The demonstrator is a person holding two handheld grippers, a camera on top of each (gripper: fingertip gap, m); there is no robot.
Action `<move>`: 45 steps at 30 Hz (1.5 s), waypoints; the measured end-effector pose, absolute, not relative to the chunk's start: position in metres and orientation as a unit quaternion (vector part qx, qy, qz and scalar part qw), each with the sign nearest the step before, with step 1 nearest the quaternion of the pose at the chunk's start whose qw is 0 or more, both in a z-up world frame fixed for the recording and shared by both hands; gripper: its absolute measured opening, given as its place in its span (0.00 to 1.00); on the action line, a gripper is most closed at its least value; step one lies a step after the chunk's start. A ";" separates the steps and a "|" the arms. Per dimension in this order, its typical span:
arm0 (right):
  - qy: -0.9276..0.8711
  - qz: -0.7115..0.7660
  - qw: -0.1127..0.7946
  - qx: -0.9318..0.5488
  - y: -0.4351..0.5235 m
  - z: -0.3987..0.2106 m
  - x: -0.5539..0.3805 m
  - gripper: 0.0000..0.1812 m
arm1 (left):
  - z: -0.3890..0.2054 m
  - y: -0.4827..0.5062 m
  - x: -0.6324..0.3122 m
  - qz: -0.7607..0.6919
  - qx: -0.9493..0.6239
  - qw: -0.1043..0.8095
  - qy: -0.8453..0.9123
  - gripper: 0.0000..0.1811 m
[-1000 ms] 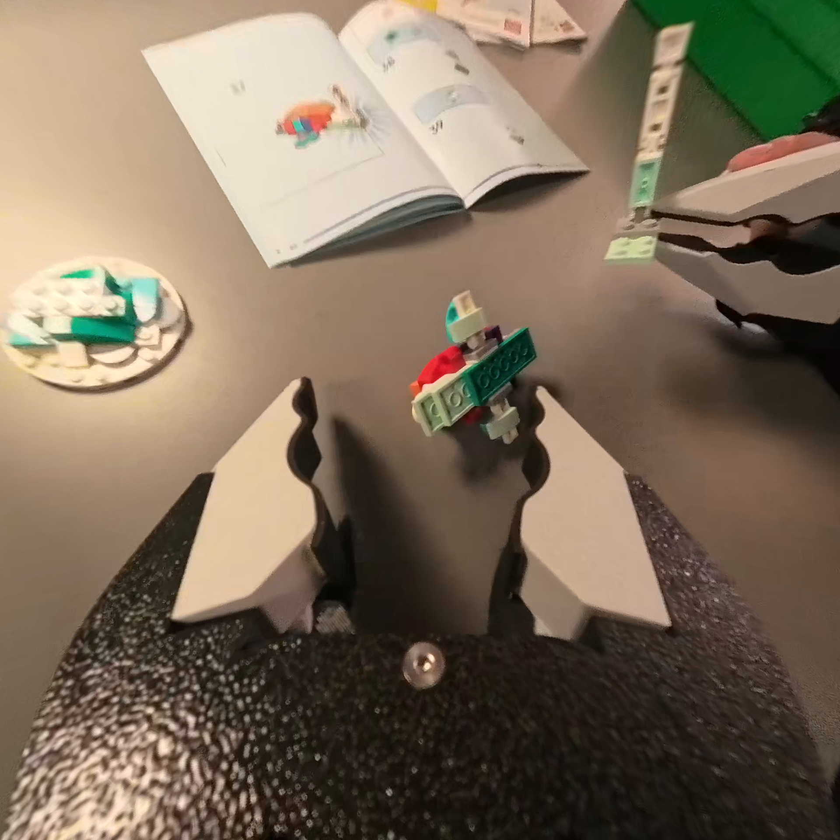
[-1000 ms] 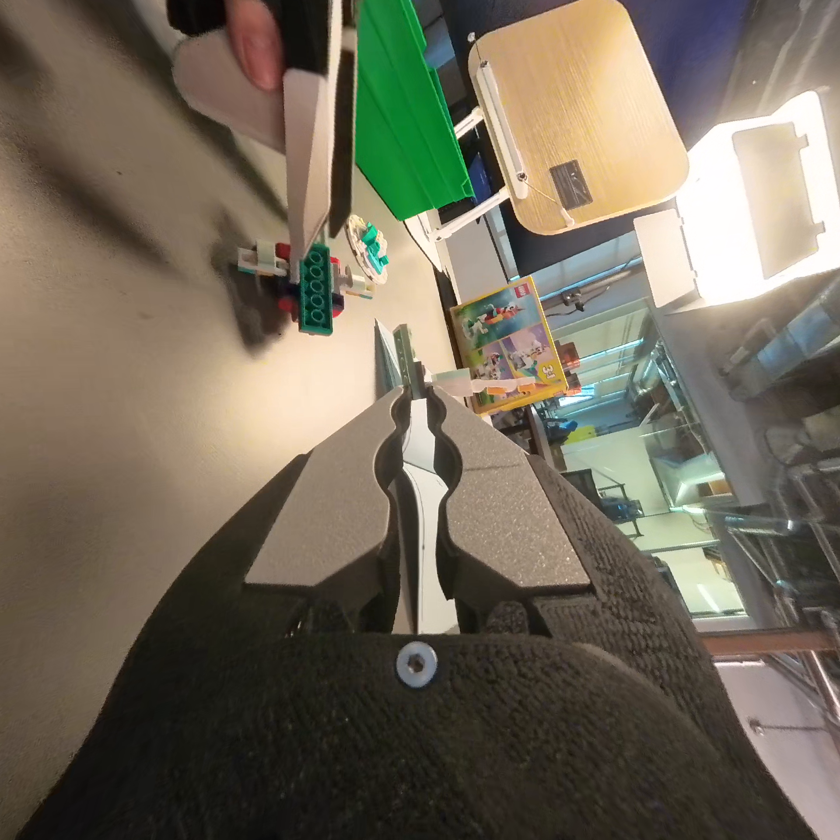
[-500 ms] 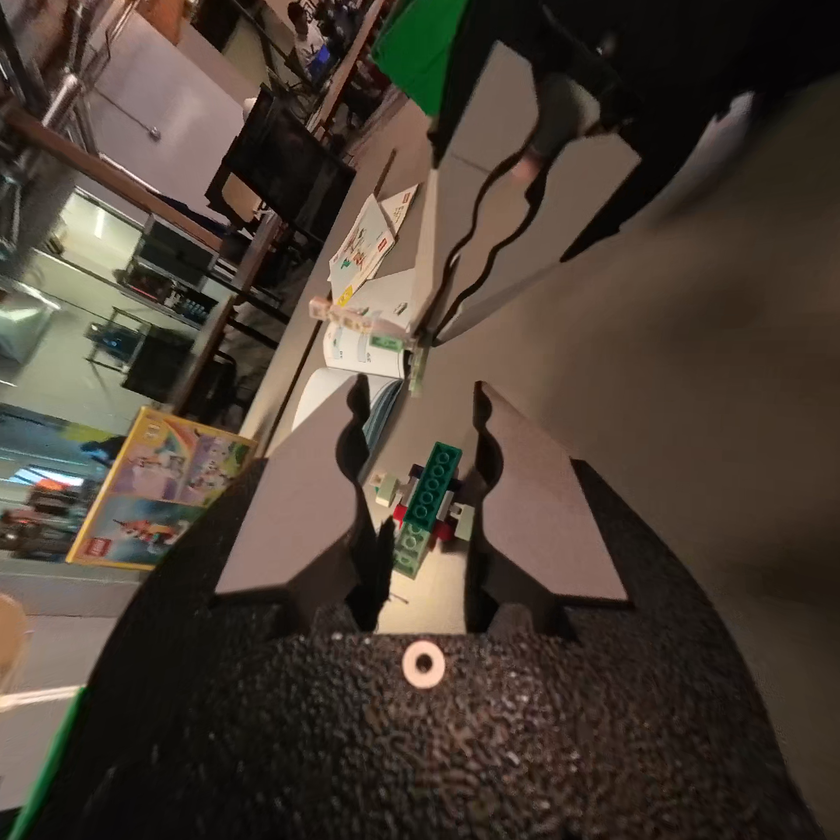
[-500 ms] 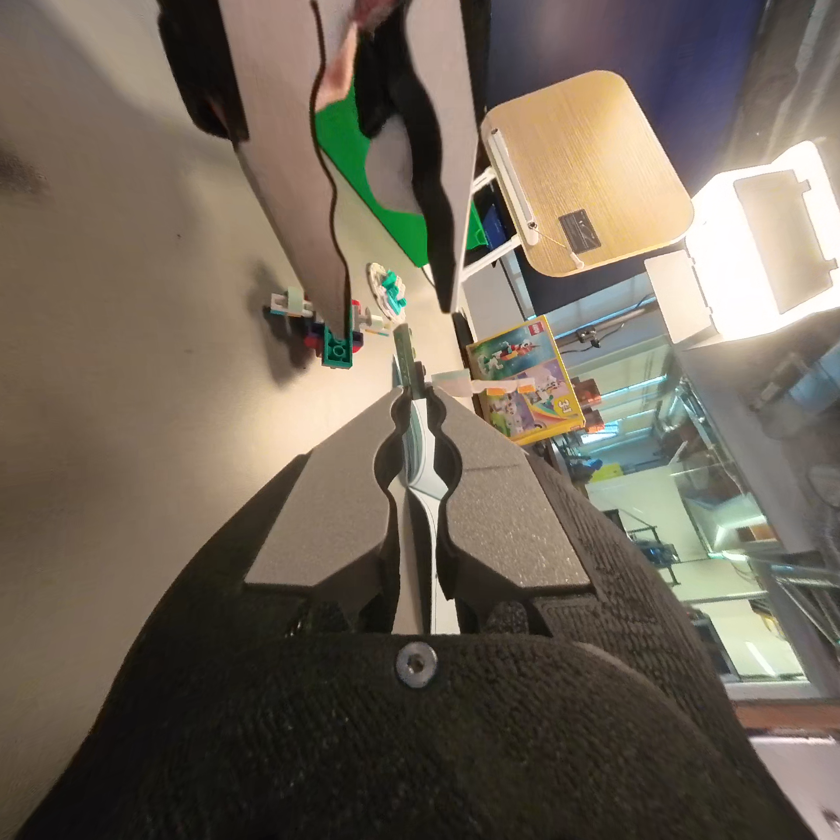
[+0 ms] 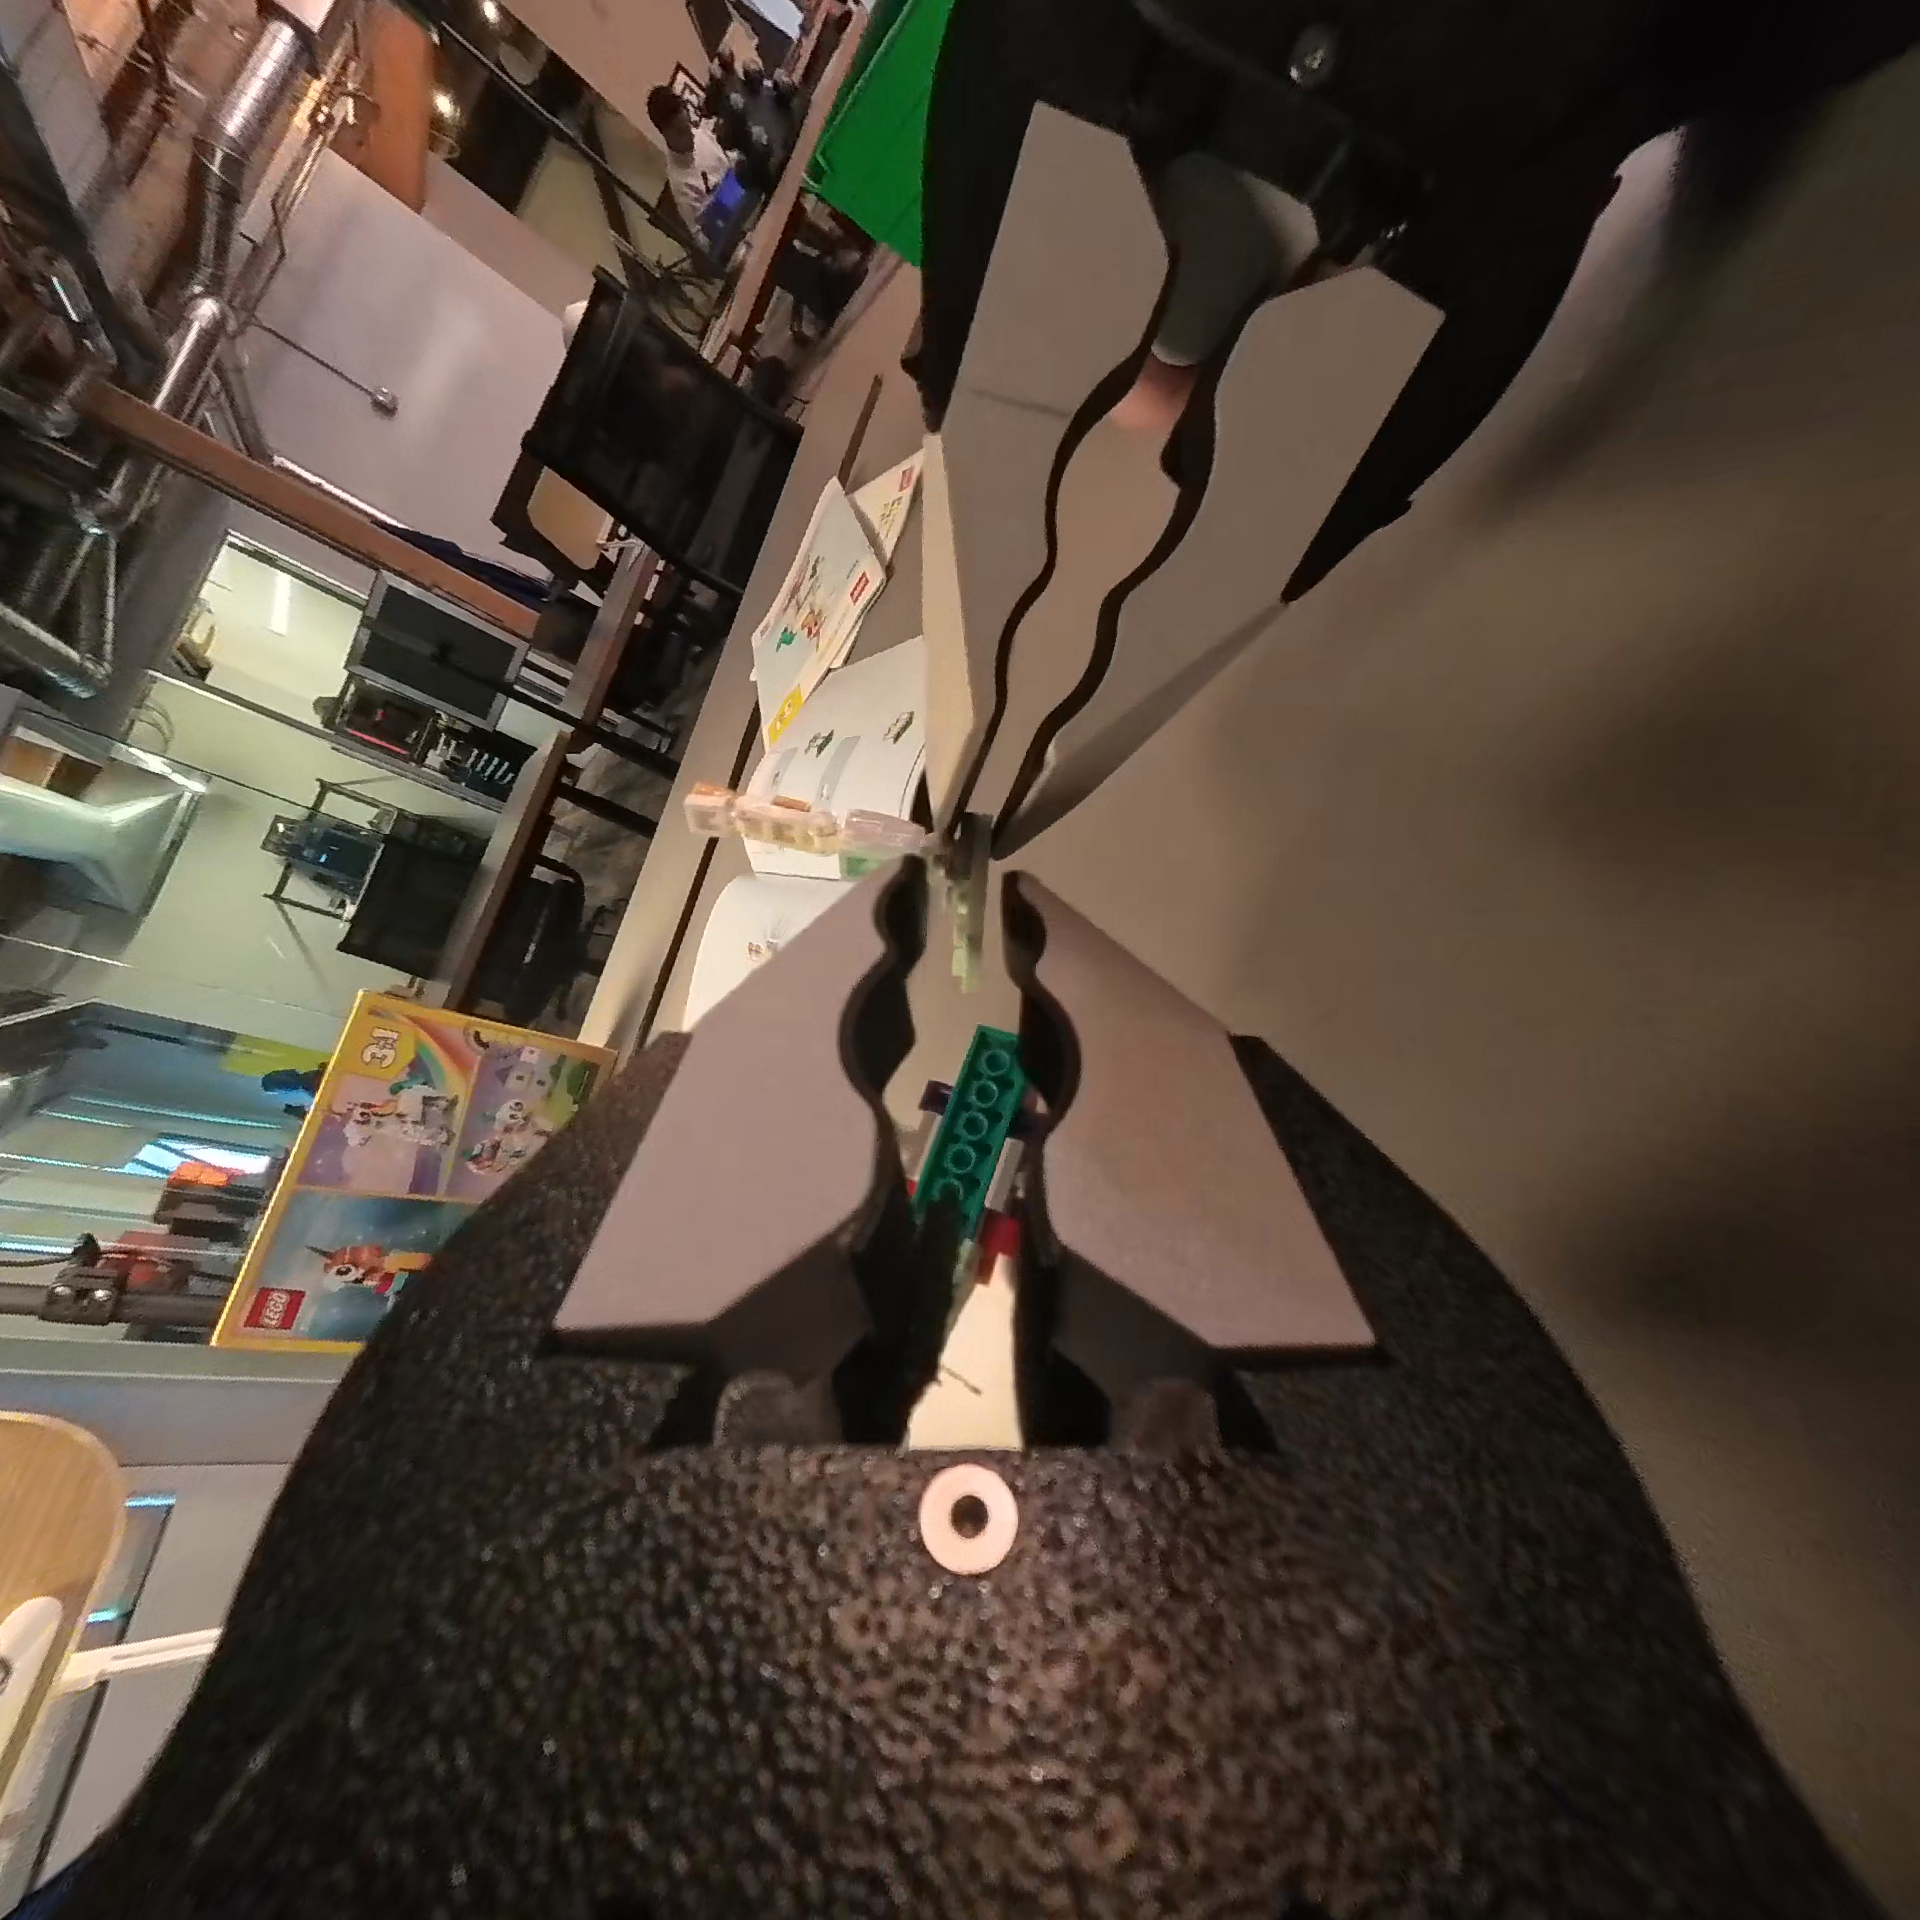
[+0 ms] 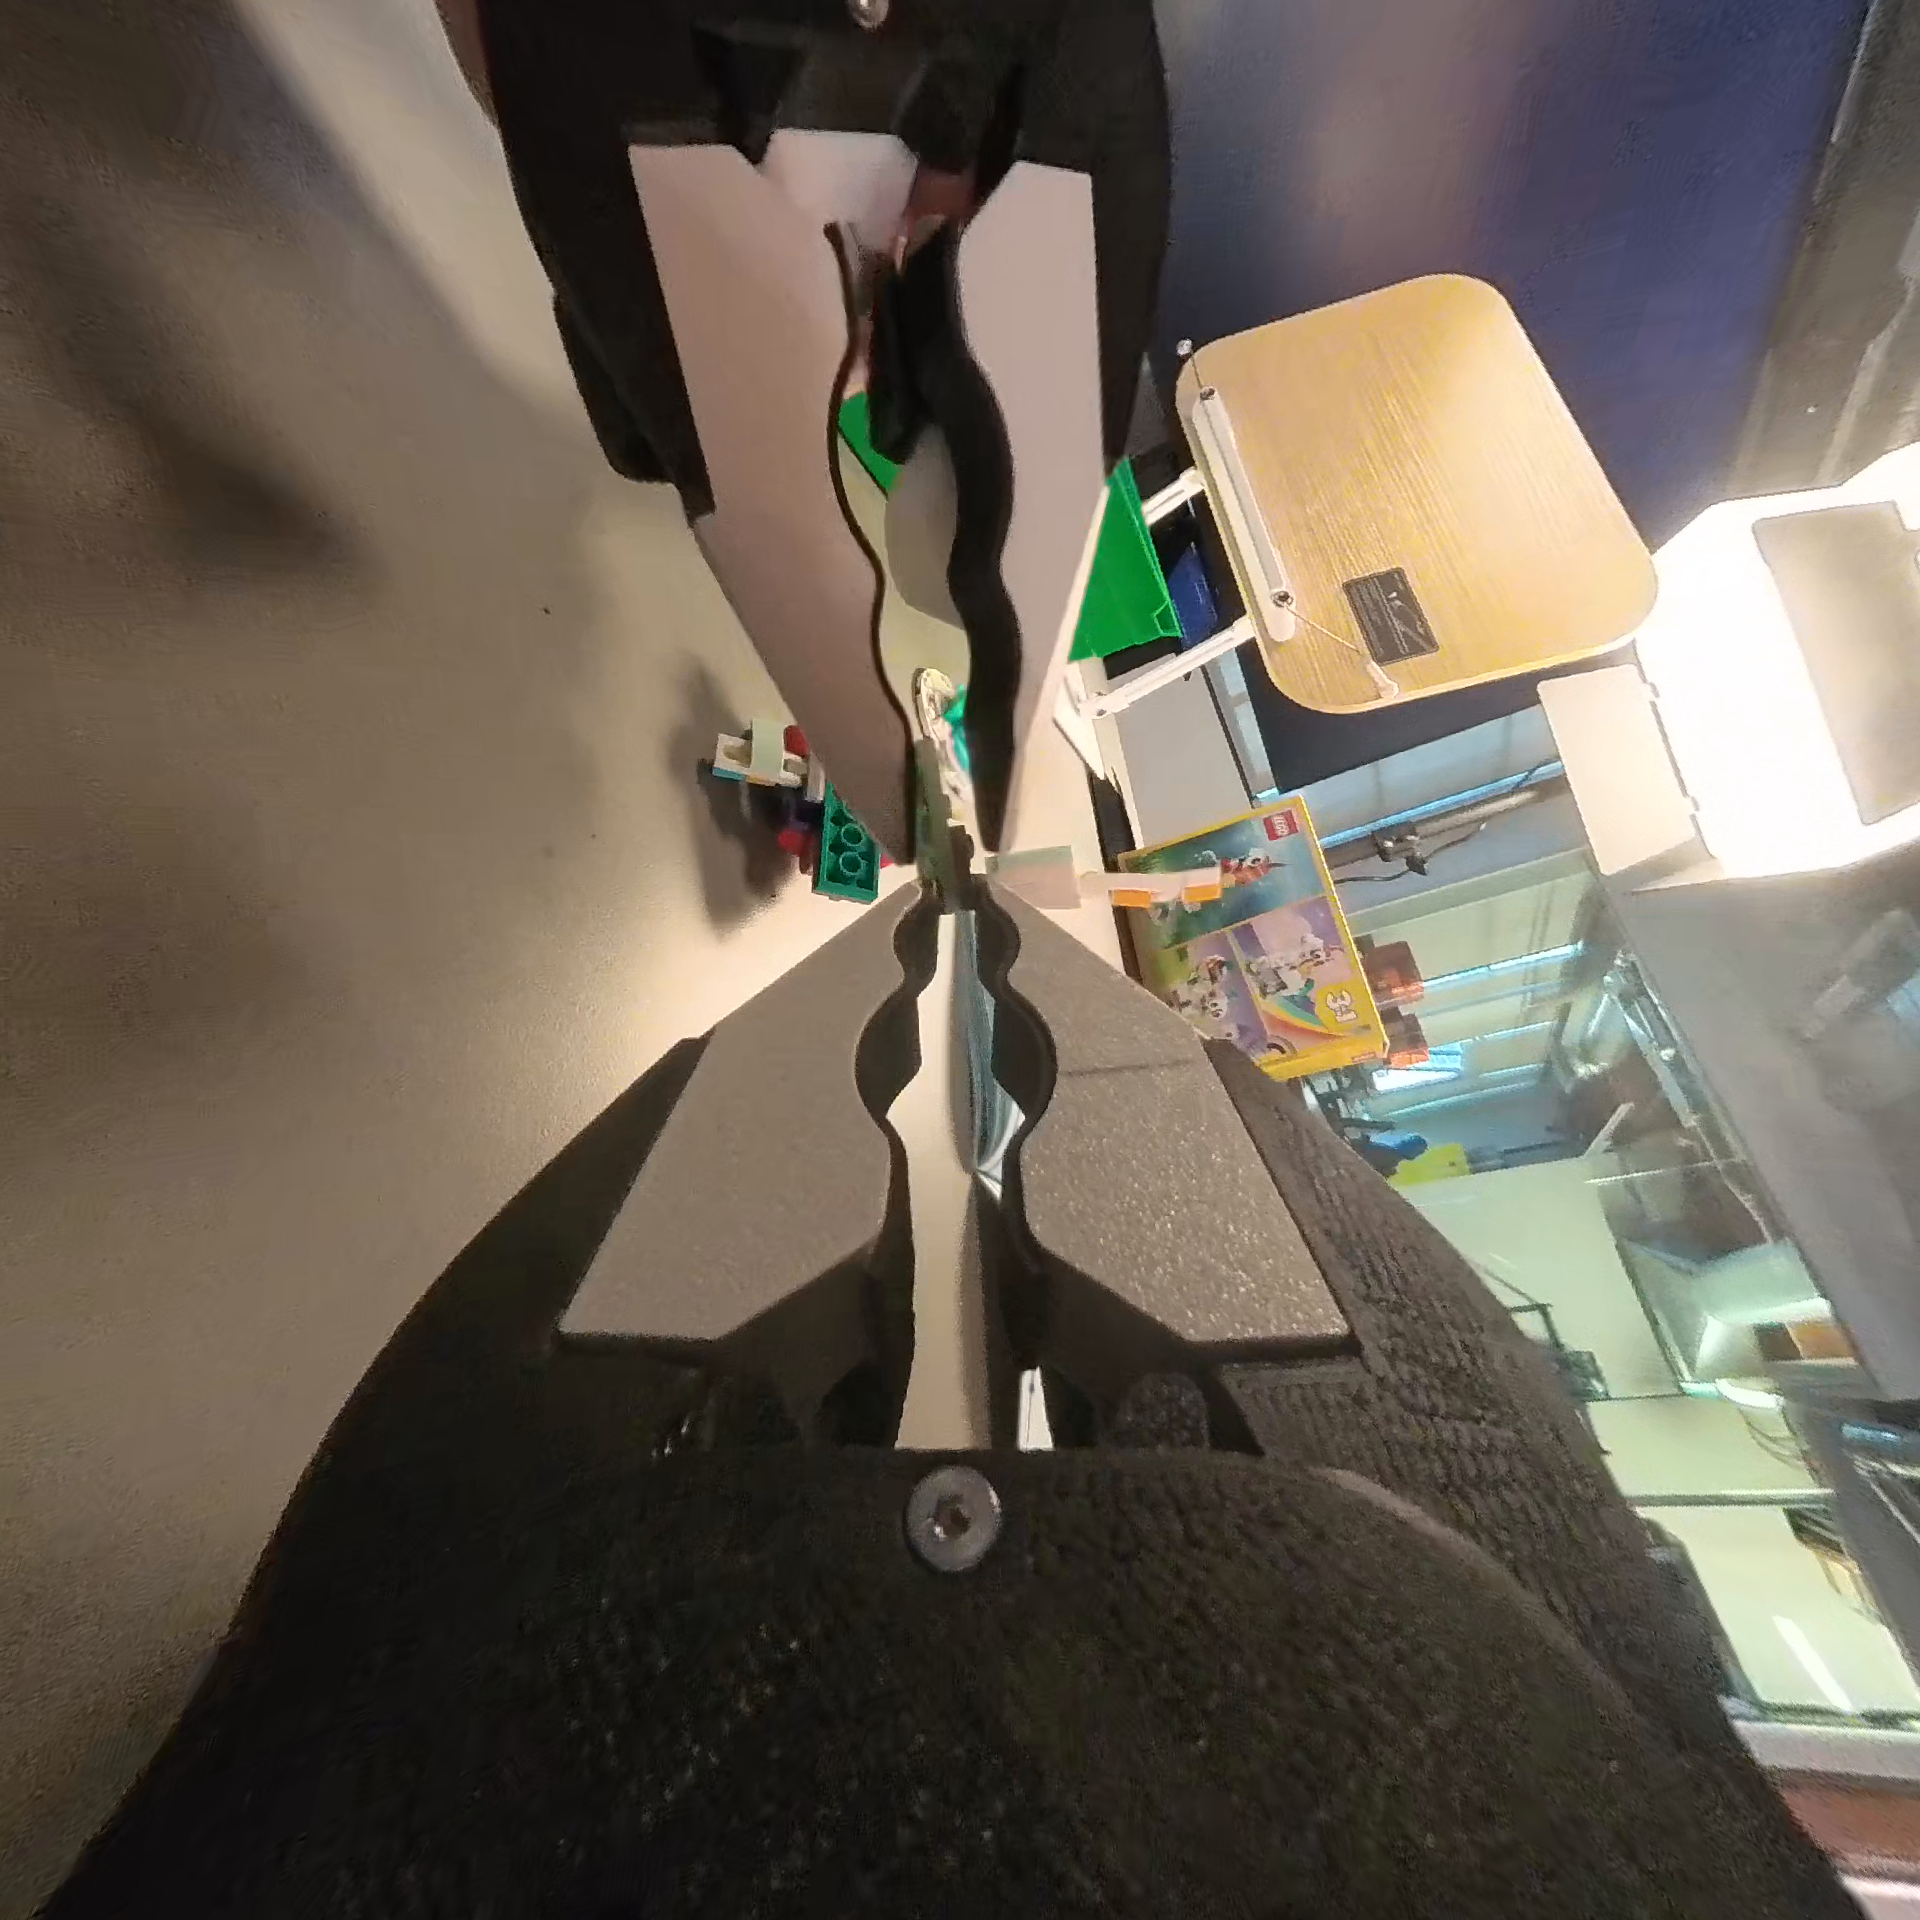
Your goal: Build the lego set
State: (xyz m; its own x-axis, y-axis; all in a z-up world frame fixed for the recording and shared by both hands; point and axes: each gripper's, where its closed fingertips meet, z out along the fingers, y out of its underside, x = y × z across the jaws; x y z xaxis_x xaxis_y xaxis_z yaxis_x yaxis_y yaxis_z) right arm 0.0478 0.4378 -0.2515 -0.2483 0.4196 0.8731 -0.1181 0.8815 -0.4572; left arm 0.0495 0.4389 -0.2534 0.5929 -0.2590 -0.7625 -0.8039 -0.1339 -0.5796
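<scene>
While the two grippers meet tip to tip at frame centre, the right gripper (image 6: pixel 954 904) is pinched nearly closed on a thin strip assembly (image 5: pixel 805 826) of pale plates that sticks out sideways from its tips. The left gripper (image 5: pixel 961 904) stands partly open, holding nothing; the strip's pale green end (image 5: pixel 968 935) hangs in its gap. The green-topped lego model (image 5: pixel 977 1117) lies on the grey table (image 5: pixel 1558 935), low between the left fingers (image 5: pixel 748 1174). The open instruction booklet (image 5: pixel 852 758) and yellow set box (image 5: pixel 416 1174) sit mid-left. Likely step: handing over or re-gripping the strip. Best to close squarely on the flat faces before the right lets go; a skewed pinch may twist the joint apart.
</scene>
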 end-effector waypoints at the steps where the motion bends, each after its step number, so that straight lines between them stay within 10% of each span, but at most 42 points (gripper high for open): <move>1: -0.756 0.227 0.605 -0.101 0.437 -0.251 0.048 0.03 | -0.253 0.439 0.048 0.257 -0.708 0.542 0.373 0.04; 33: -0.681 0.313 0.610 -0.258 0.480 -0.231 0.049 0.09 | -0.257 0.410 0.066 0.105 -0.669 0.624 0.390 0.02; 45: -0.610 0.601 0.354 -0.376 0.453 -0.215 0.056 0.14 | -0.256 0.423 0.046 0.389 -0.602 0.537 0.445 0.03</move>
